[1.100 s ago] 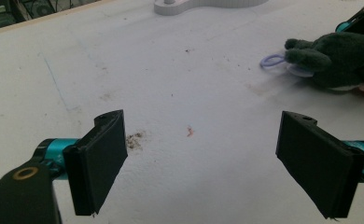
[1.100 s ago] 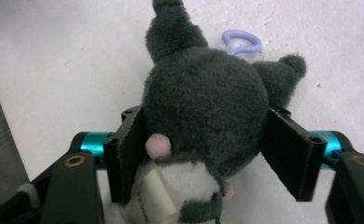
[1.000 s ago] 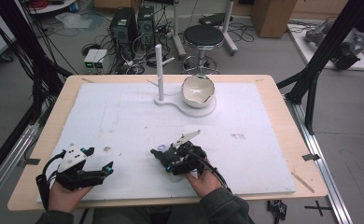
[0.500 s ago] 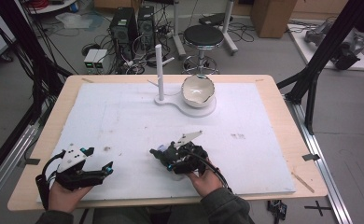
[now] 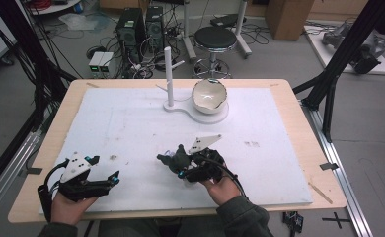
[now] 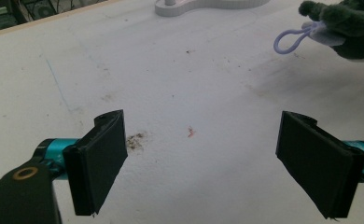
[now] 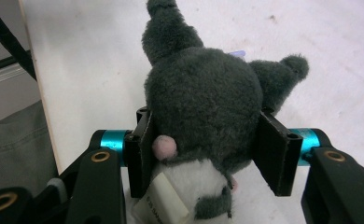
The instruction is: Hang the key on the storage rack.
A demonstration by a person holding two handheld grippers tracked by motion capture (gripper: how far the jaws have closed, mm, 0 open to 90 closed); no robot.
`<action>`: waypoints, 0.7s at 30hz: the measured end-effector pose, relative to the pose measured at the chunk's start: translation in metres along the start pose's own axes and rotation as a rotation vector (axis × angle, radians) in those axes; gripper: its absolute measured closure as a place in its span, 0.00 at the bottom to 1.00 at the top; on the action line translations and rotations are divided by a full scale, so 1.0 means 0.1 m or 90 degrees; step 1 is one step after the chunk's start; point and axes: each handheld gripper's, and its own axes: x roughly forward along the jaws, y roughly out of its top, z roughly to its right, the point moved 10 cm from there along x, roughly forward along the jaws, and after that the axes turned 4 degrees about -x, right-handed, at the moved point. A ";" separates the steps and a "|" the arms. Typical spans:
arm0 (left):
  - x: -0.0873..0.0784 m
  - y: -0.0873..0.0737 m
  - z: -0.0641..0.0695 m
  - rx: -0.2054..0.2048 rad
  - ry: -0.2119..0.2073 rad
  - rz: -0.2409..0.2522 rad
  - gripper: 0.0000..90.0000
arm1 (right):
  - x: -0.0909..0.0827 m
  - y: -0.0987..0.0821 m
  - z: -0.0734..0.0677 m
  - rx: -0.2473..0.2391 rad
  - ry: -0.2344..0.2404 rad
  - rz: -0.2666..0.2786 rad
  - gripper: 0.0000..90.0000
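Both pads of the right gripper (image 7: 203, 154) clenched the plush toy (image 7: 203, 98) near the stand (image 5: 170, 79); lifting gently seemed wise.

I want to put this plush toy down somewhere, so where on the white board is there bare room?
The widest bare patch is mid-board, between the stand with the bowl at the far edge and the two tongs near you. Bare too: the strip between the open left tongs and the right tongs gripping the plush toy.

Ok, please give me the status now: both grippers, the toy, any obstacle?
Right gripper shut on grey plush toy. Left gripper open, empty. Path to bowl unobstructed.
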 end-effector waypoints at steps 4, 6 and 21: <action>0.00 0.00 0.00 0.001 -0.001 0.000 0.18 | -0.04 0.03 0.01 -0.007 0.008 0.010 0.51; 0.00 0.00 0.00 0.000 -0.001 0.000 0.18 | -0.05 0.04 0.01 -0.010 0.011 0.013 0.51; 0.00 0.00 -0.01 -0.001 0.000 -0.001 0.18 | -0.15 0.18 0.10 -0.012 0.040 0.045 0.51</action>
